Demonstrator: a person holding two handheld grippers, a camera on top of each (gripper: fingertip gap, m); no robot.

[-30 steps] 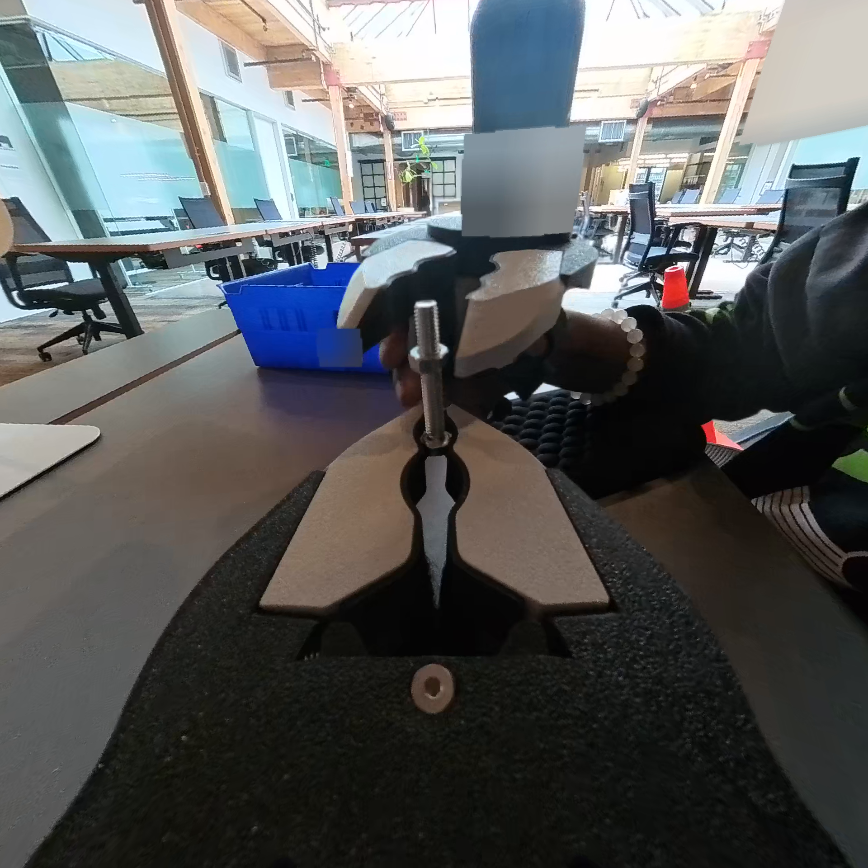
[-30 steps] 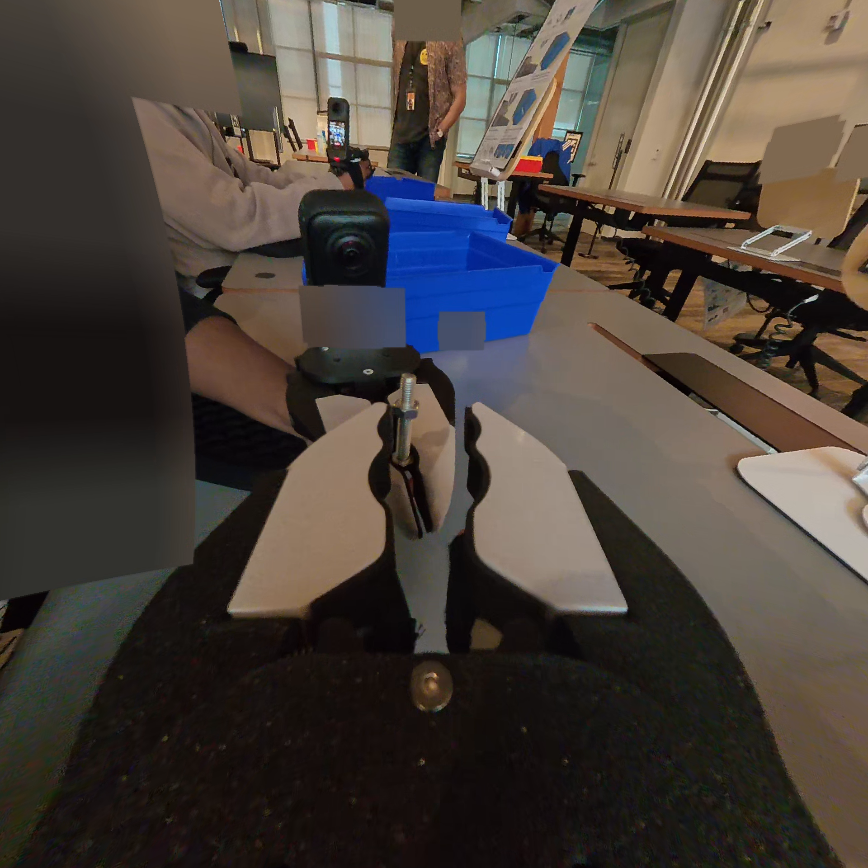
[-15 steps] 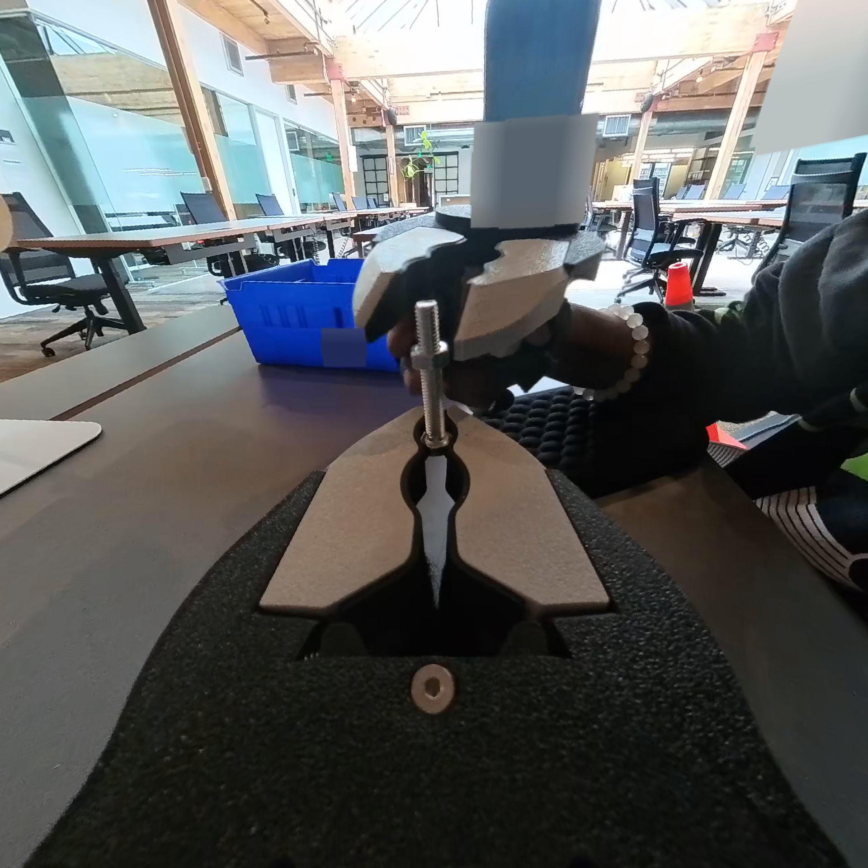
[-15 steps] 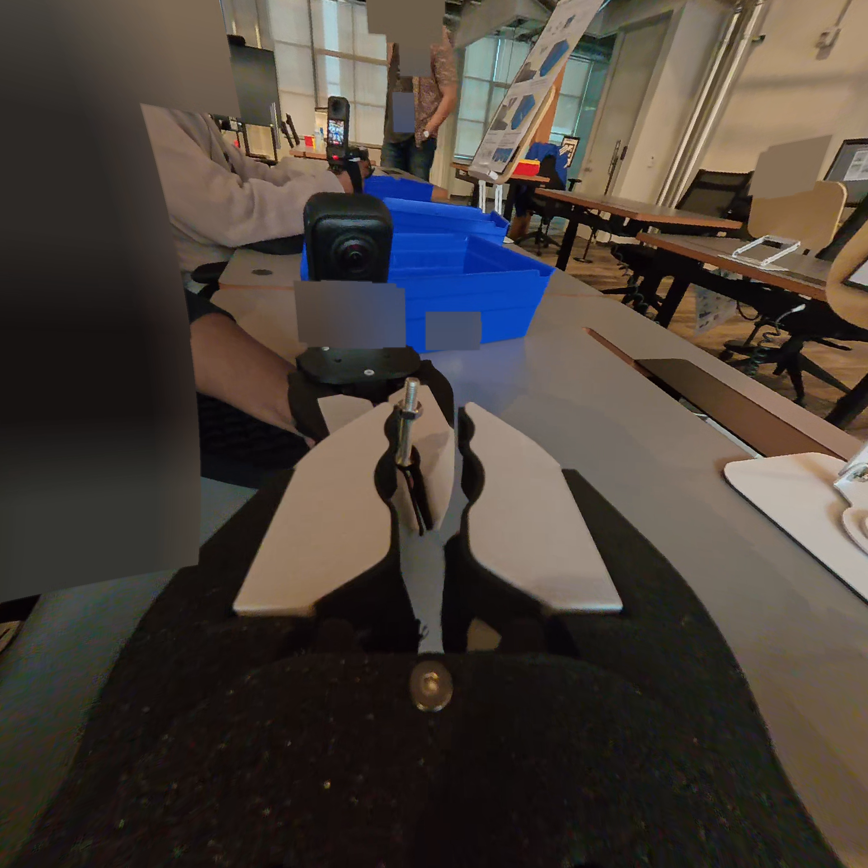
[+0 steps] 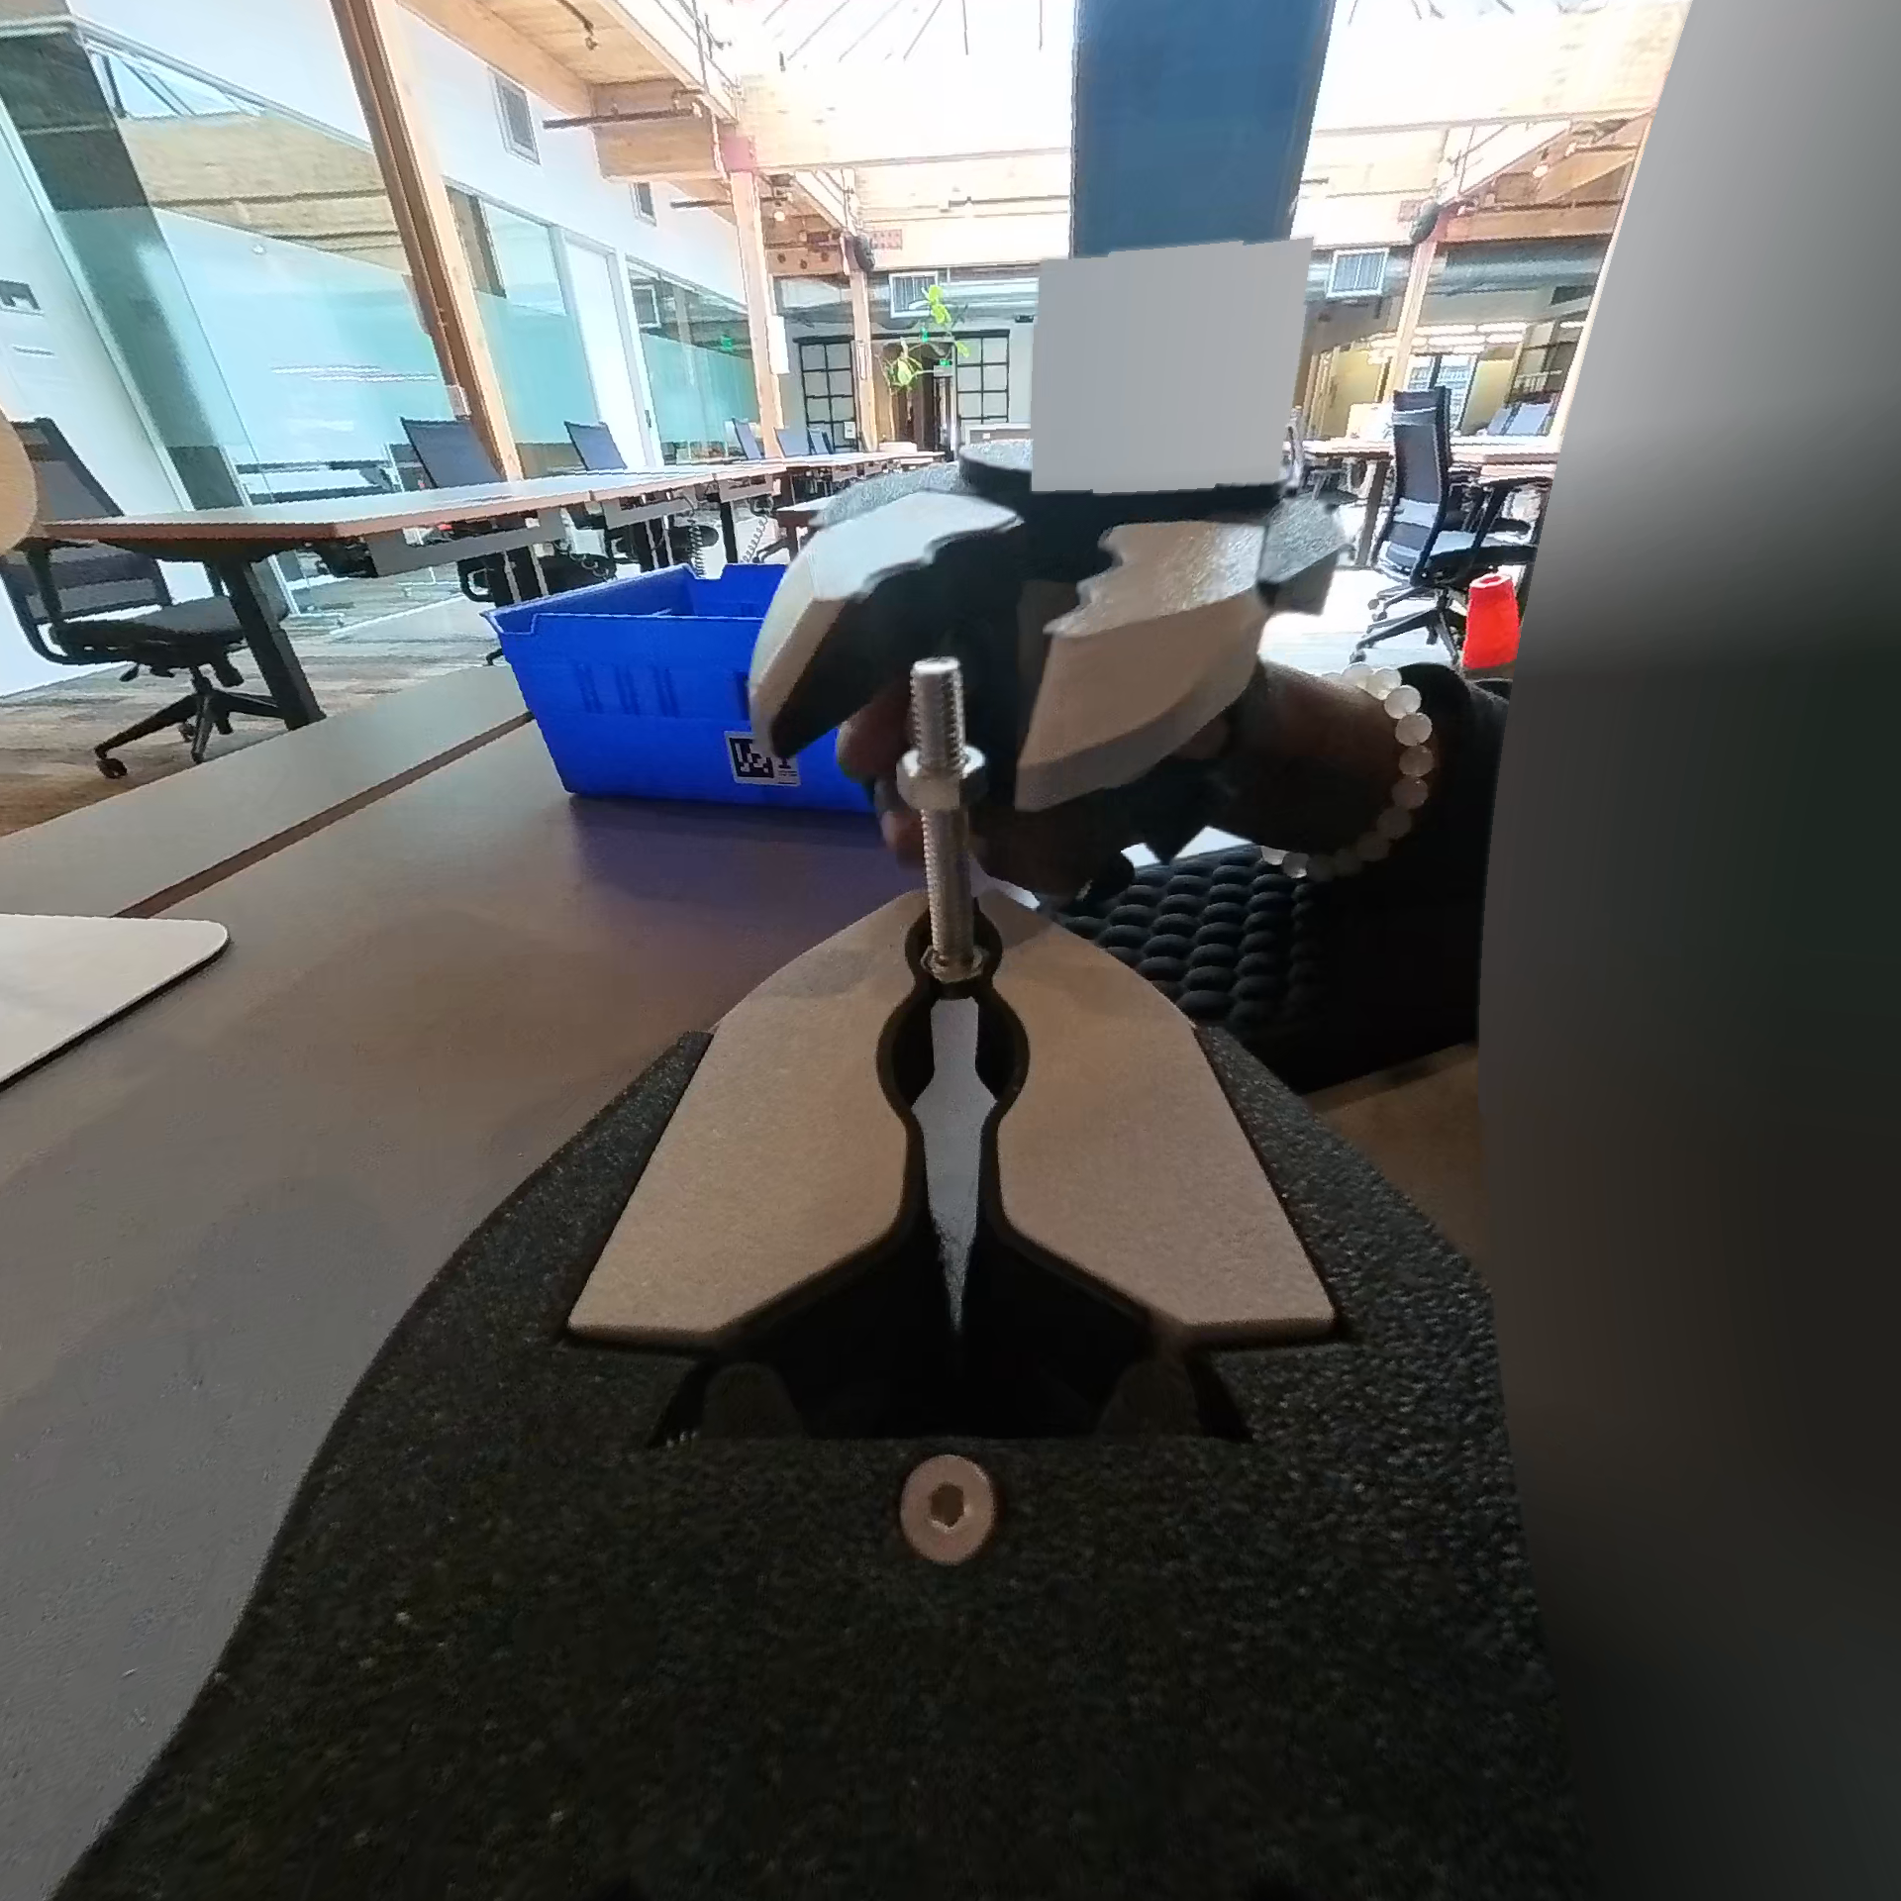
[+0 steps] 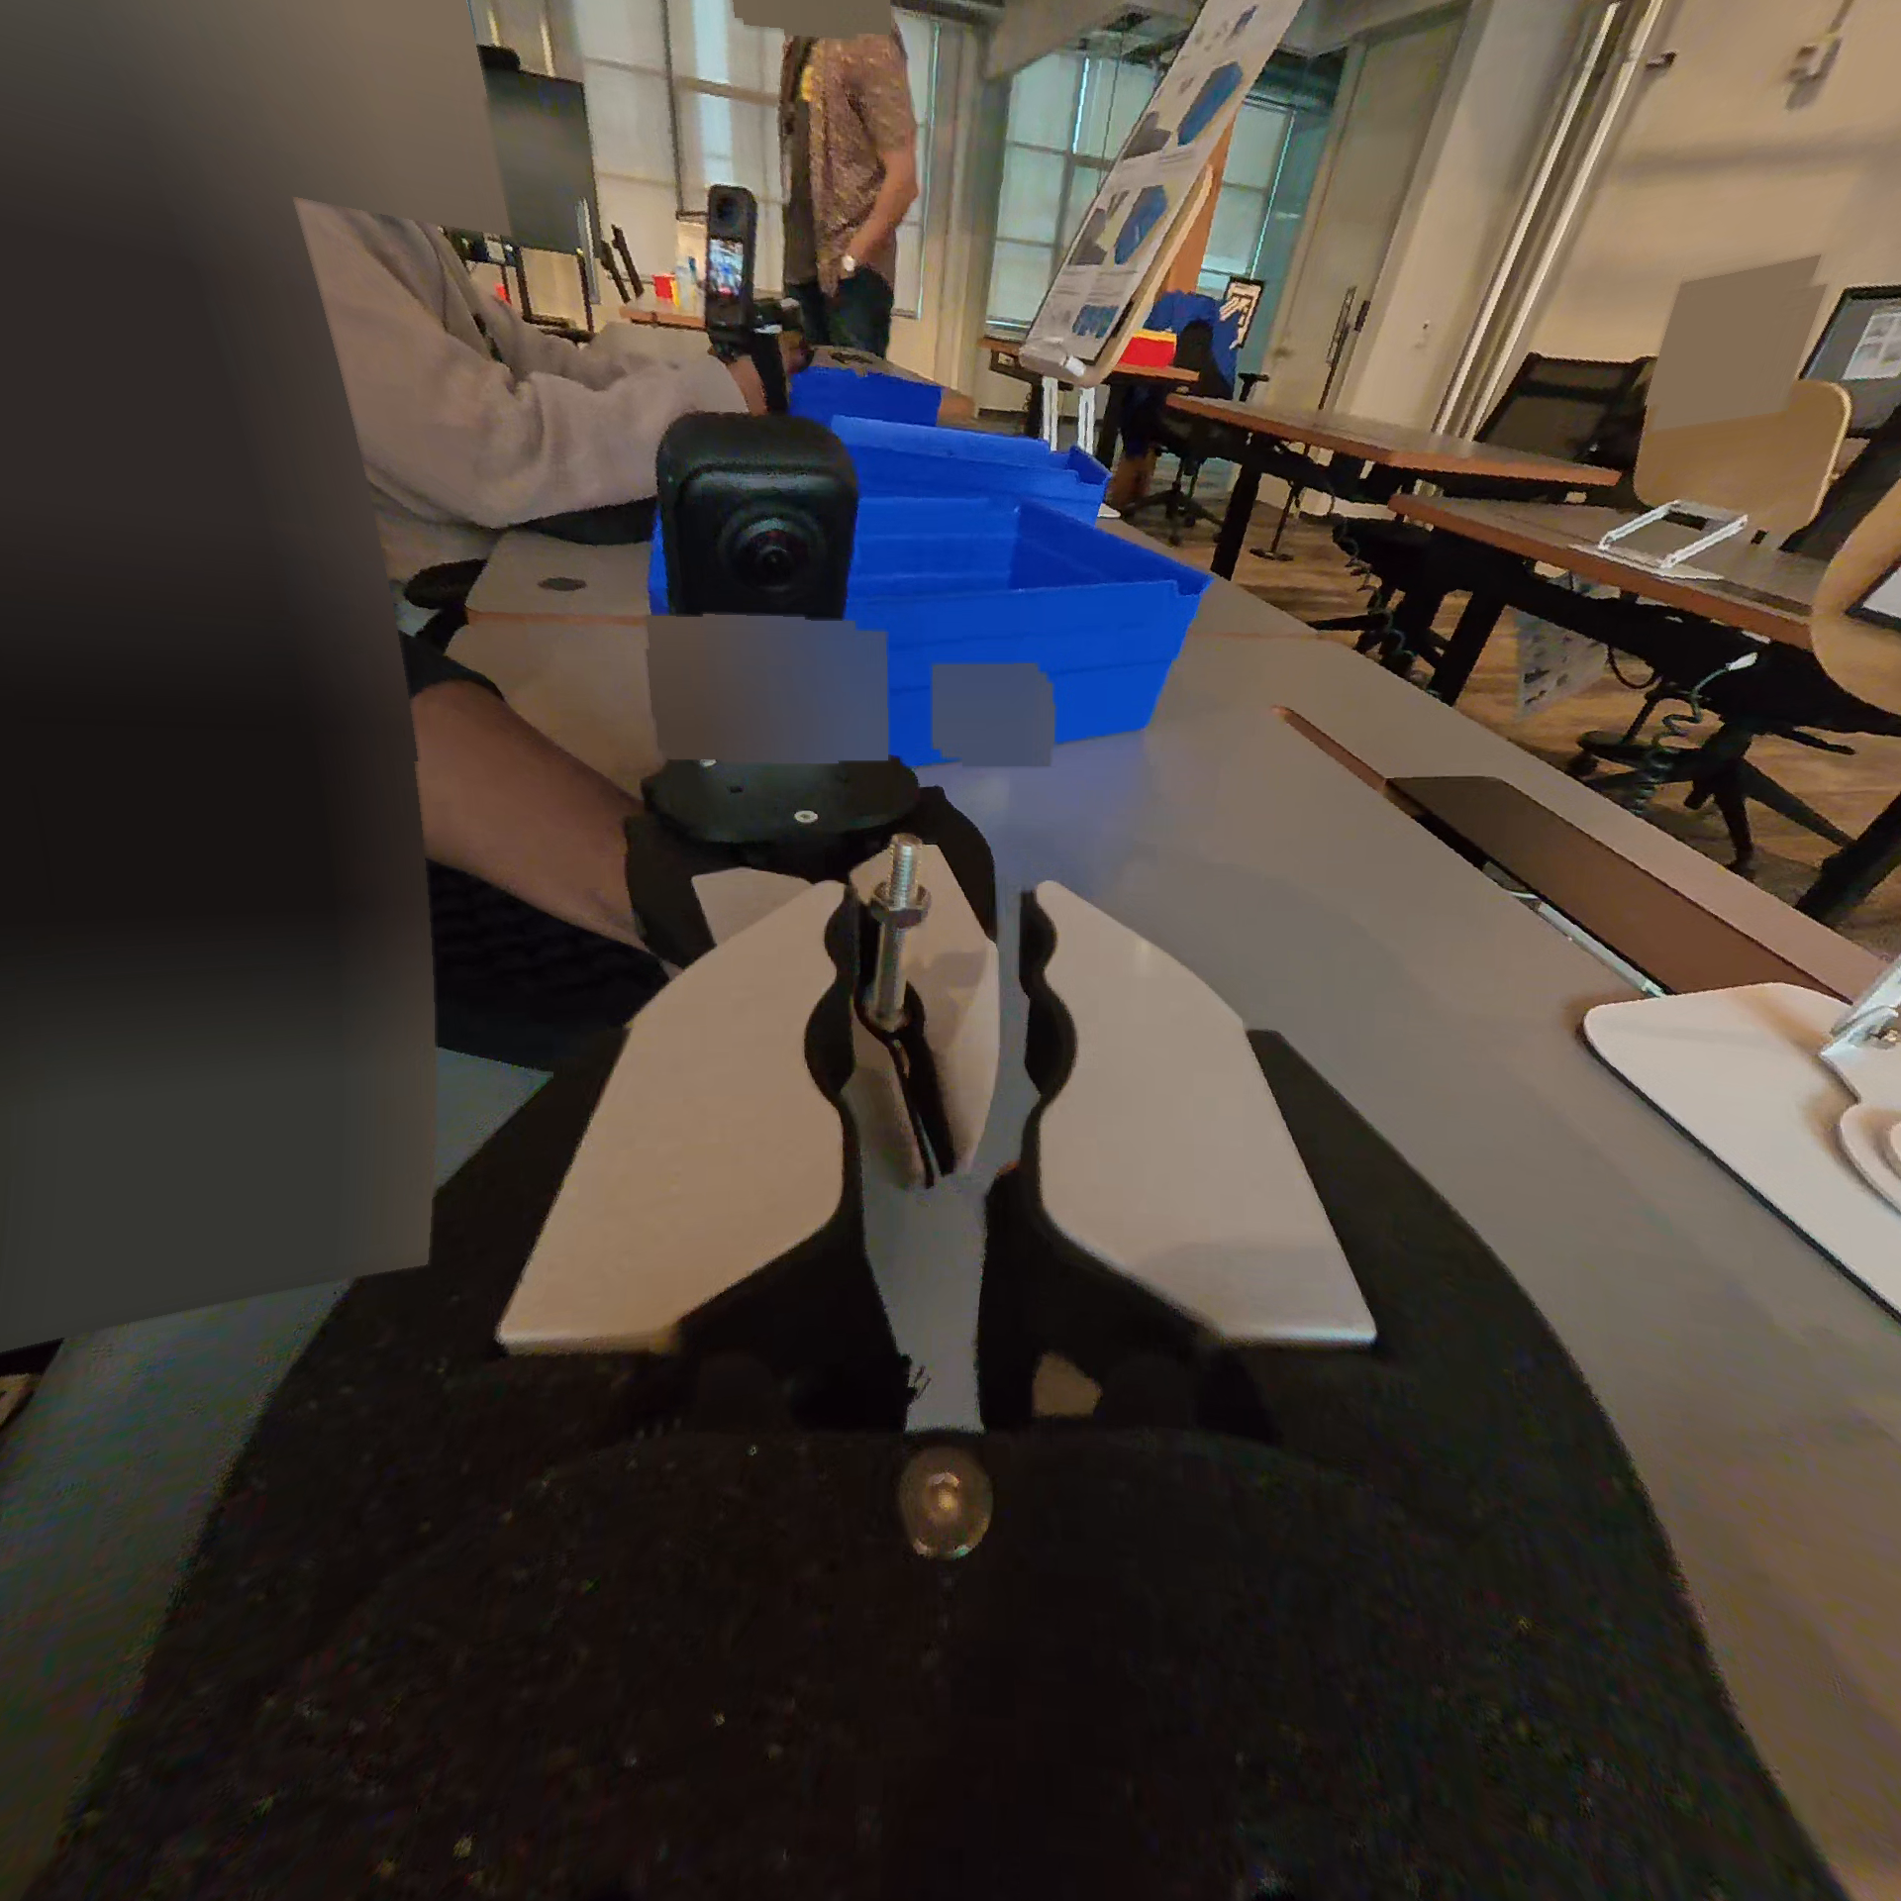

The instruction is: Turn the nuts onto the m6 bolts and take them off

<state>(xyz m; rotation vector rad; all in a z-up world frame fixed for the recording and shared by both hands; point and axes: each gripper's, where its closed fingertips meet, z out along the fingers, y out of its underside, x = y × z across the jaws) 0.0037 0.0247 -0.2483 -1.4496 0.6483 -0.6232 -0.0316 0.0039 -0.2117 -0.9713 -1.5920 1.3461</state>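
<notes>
My left gripper (image 5: pixel 952 931) is shut on the head end of a silver M6 bolt (image 5: pixel 944 854) and holds it upright above the dark table (image 5: pixel 360 1029). A silver nut (image 5: pixel 938 774) sits on the thread about a third of the way down from the tip. My right gripper (image 5: pixel 903 766) comes from the far side with its fingers (image 5: pixel 823 638) spread on either side of the nut, not pressing on it. In the right wrist view, the bolt (image 6: pixel 887 977) and nut (image 6: pixel 900 905) stand between my open right gripper's fingers (image 6: pixel 720 1080), close to the left one.
A blue bin (image 5: pixel 658 700) stands behind the bolt, and more blue bins (image 6: pixel 1029 638) are stacked along the table. A white pad (image 5: pixel 93 977) lies at the left edge. A black bumpy mat (image 5: pixel 1234 926) lies under the hand holding the right gripper. A seated person's arm (image 6: pixel 514 411) rests at the far end of the table. Left tips to right tips: about 5 cm.
My right gripper's fingers narrowed around the nut half a second ago and have spread wider again. The left gripper and the bolt have stayed put.
</notes>
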